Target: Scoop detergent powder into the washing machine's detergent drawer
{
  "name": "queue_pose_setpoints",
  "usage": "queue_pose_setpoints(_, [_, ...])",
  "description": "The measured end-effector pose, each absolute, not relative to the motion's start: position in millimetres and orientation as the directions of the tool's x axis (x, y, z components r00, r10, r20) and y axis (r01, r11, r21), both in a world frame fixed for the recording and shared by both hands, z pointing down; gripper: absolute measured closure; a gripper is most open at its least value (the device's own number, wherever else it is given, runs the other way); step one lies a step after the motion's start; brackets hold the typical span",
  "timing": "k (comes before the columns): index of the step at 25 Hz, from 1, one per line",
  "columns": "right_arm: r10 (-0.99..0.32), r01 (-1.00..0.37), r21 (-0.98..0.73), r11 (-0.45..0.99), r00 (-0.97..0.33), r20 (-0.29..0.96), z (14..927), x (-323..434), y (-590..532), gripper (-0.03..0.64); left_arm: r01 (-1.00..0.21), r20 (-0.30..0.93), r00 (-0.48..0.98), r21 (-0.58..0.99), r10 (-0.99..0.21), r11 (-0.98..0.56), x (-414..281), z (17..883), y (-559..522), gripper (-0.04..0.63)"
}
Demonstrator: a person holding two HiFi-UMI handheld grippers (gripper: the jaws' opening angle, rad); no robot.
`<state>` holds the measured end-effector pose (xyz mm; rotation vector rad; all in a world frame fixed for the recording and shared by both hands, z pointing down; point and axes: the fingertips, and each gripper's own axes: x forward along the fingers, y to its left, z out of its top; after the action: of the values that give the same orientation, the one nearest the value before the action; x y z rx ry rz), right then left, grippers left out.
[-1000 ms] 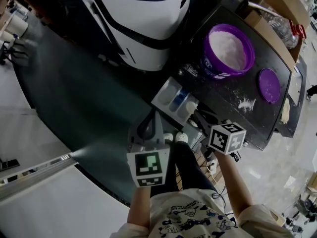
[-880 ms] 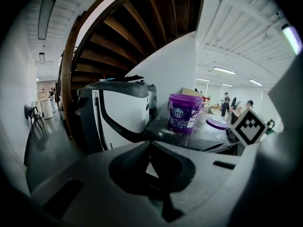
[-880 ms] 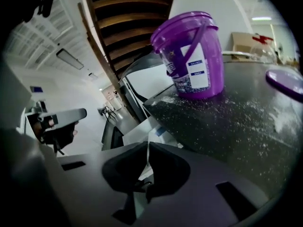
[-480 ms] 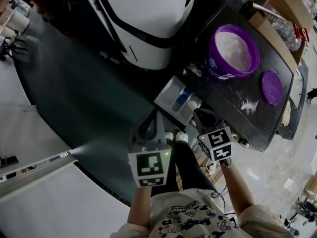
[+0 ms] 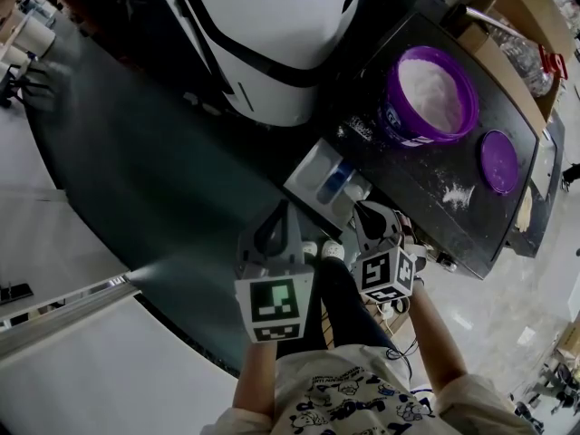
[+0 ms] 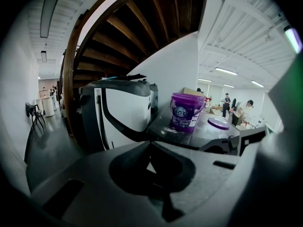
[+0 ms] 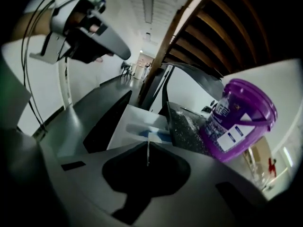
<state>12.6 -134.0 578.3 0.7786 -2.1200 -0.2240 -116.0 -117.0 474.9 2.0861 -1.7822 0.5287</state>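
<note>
Both grippers are held with jaws pressed together in front of the pulled-out detergent drawer, with the powder tub on the table at the right.

At the left, the left gripper (image 5: pixel 281 209) is held low with its jaws pressed together on nothing, pointed towards the white washing machine (image 5: pixel 272 43). Just right of its tips, the detergent drawer (image 5: pixel 324 181) is seen pulled out of the machine. The drawer is divided into compartments, and a blue insert (image 5: pixel 333 181) sits in the middle one; whether powder lies in any of them cannot be told. The right gripper (image 5: pixel 367 214) is held just beside the drawer's near end, its jaws likewise shut and empty. Farther right, on the dark table (image 5: pixel 408 202), an open purple tub (image 5: pixel 426 93) is filled with white powder. Its purple lid (image 5: pixel 497 161) lies flat beside it, and spilled powder (image 5: pixel 456 193) is scattered on the tabletop.
</note>
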Motion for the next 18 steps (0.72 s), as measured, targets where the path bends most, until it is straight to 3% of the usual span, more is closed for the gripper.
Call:
queue_pose_setpoints(11, [-0.715,-0.132,0.736,0.665,-0.399,0.575,582,6,-126,0.594,-0.987,0.490,0.152,0.025,-0.858,-0.161,-113,477,-118,0.592])
queue_pose_setpoints(18, [-0.760,-0.083,0.805,0.587,-0.400,0.513,583,8,-123,0.594,-0.987,0.496,0.151,0.030,-0.855,-0.158,-113,482,-115,0.592])
